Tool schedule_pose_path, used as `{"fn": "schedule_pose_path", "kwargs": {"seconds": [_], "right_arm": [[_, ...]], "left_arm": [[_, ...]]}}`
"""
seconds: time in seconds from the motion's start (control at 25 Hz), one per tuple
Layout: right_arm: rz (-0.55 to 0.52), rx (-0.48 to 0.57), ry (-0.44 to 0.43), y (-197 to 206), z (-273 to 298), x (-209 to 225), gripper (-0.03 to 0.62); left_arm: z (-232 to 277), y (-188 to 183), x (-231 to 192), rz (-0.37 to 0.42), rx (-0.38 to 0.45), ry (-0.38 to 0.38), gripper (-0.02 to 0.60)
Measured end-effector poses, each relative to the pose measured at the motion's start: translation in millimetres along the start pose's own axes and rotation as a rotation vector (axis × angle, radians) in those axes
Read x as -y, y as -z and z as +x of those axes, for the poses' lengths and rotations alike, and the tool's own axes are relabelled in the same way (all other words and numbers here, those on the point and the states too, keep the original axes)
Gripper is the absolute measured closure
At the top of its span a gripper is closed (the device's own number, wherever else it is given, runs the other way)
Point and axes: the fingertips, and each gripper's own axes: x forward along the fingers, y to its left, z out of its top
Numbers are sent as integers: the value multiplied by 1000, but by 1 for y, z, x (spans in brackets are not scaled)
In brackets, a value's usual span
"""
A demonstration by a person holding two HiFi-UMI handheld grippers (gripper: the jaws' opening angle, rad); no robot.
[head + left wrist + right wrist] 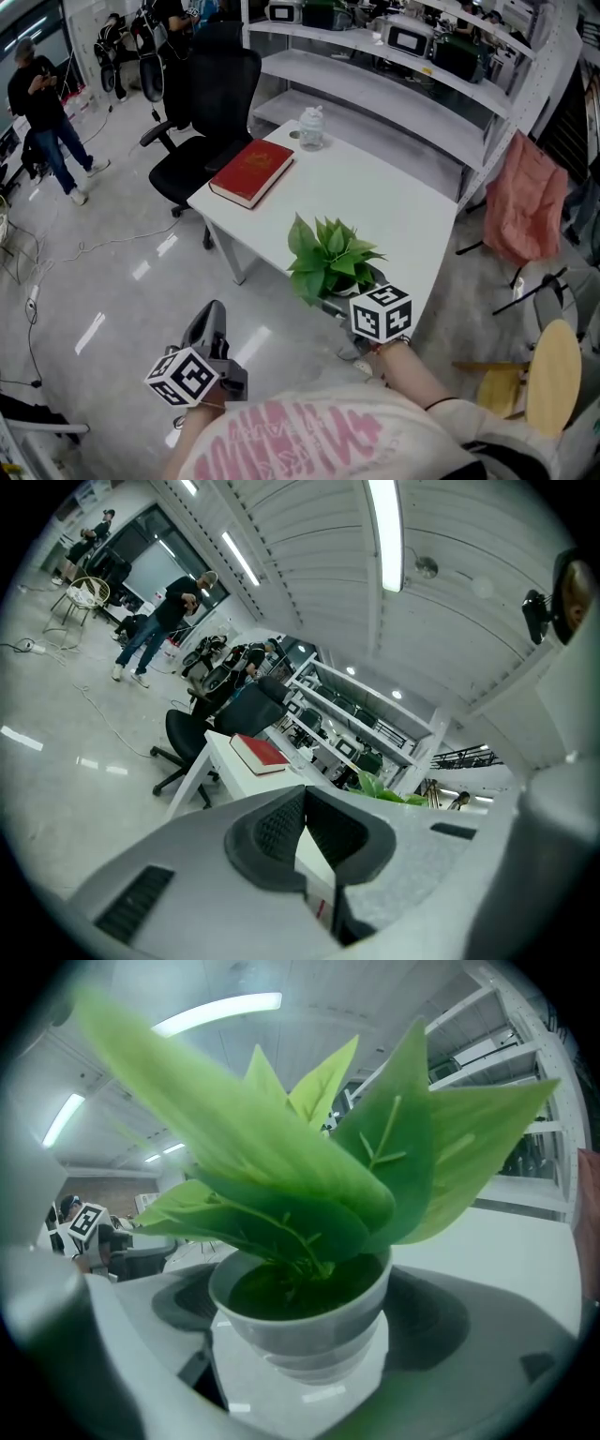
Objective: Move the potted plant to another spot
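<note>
White counter [403,211] below me. Red book [253,172] lies flat near its far end. Potted plant [330,255] is at the near edge: a white pot filled with broad green leaves. My right claw [300,1335] is clamped on the pot's sides. Clear jar [311,128] sits at the far corner, contents unreadable. My left claw [306,803] is pinched closed and empty, over the floor.

Shiny grey floor [112,281] everywhere, white worktop [394,206] with a black office chair [202,112] right beside it. White shelving [394,103] runs behind, long strip lights [384,527] up on the ceiling.
</note>
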Motion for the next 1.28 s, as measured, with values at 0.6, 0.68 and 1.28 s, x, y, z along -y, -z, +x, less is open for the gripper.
{"fn": "schedule_pose_path", "kwargs": {"seconds": [0.6,0.68,1.28], "right_arm": [[44,-47,-97,-12,79,-27,51],[46,-48,-107,-19,98,-27,51],[33,-119,-223,-62,248,-24,52]], "left_arm": [[-24,-25,-73,-89,62,-152,578],[-21,-35,-87,-100,71,-174,578],[53,-109,-153,-110,89,-265,578]]}}
